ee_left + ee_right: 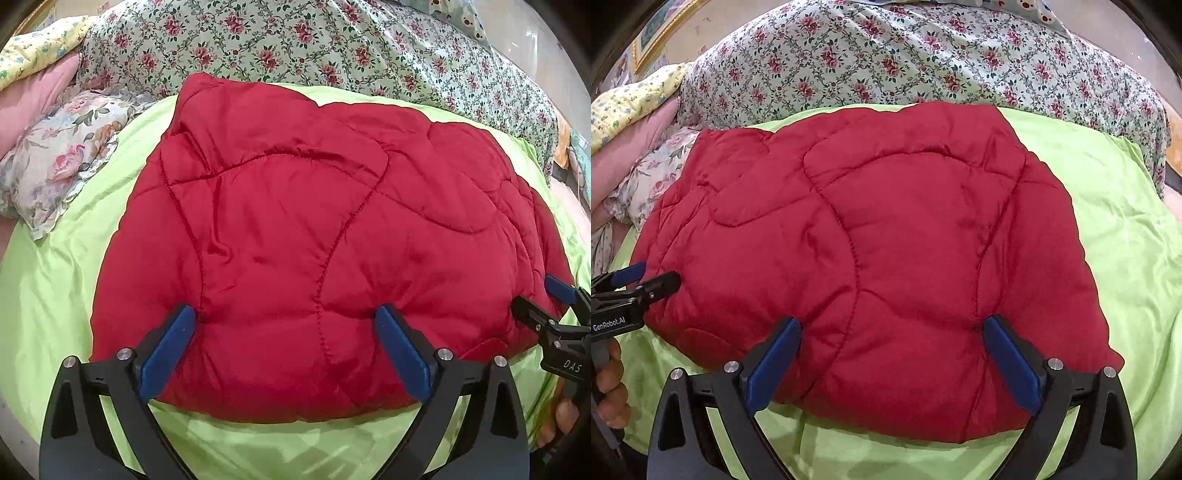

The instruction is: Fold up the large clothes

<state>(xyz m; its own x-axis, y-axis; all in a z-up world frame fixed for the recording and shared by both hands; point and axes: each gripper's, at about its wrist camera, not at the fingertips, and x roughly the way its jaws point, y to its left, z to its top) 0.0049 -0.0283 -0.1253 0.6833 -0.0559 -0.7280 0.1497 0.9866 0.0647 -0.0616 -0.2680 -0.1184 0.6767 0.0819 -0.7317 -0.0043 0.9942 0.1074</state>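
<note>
A red quilted garment (pixel 325 236) is being shown folded into a puffy, rounded bundle, lying on a smooth lime-green sheet (pixel 51 295) spread over the bed. Curved stitch lines are being displayed across its glossy padded fabric. The left tool (pixel 286 321) is being held spread wide, its blue pads (pixel 170 350) resting against the bundle's near edge with nothing clamped. The right tool (pixel 892 332) is likewise being held released, straddling the same edge. A rose-print floral cover (pixel 886 62) is being seen behind, with a ruffled floral pillow (pixel 62 155) beside it. The garment's underside is being hidden, and no containers are being shown.
</note>
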